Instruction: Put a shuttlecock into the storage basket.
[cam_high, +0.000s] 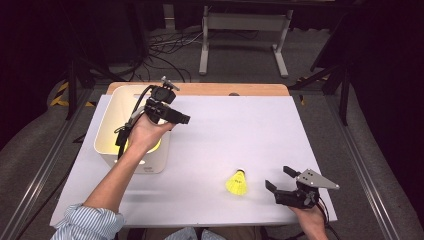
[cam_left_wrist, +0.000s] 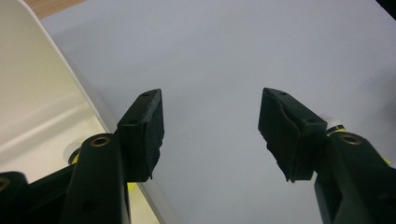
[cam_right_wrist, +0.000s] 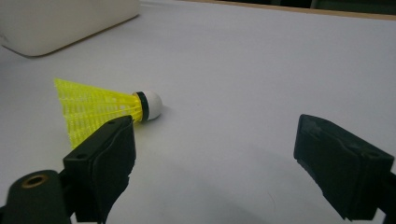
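In the high view a white sheet covers the desk (cam_high: 225, 130), whose wooden edge shows along the far side. A white bin (cam_high: 152, 162) with rounded corners stands at the left of the sheet, its inside glowing yellow near the bottom. The person's left hand (cam_high: 142, 135) is raised over the bin's right rim and holds the left gripper (cam_high: 182, 119), which points to the right, over the sheet just past the rim; its jaws are apart with nothing between them. A yellow shuttlecock (cam_high: 237, 183) lies on its side on the sheet near the front edge, well apart from the bin, with its white cork tip pointing away from the person. Just to the right of it, the right gripper (cam_high: 278, 178) rests low at the front right of the desk in the person's right hand (cam_high: 312, 220), its jaws spread wide and aimed left, toward the shuttlecock, without touching it. In the left gripper view the two black jaws stand well apart over the bare sheet, and the bin's pale wall (cam_left_wrist: 42, 98) runs down the left side beside the left jaw. In the right gripper view the jaws are open and empty; the shuttlecock (cam_right_wrist: 100, 109) lies beyond the left jaw, its yellow skirt toward the left and its white tip toward the middle, and the bin's lower corner (cam_right_wrist: 65, 21) sits at the upper left.
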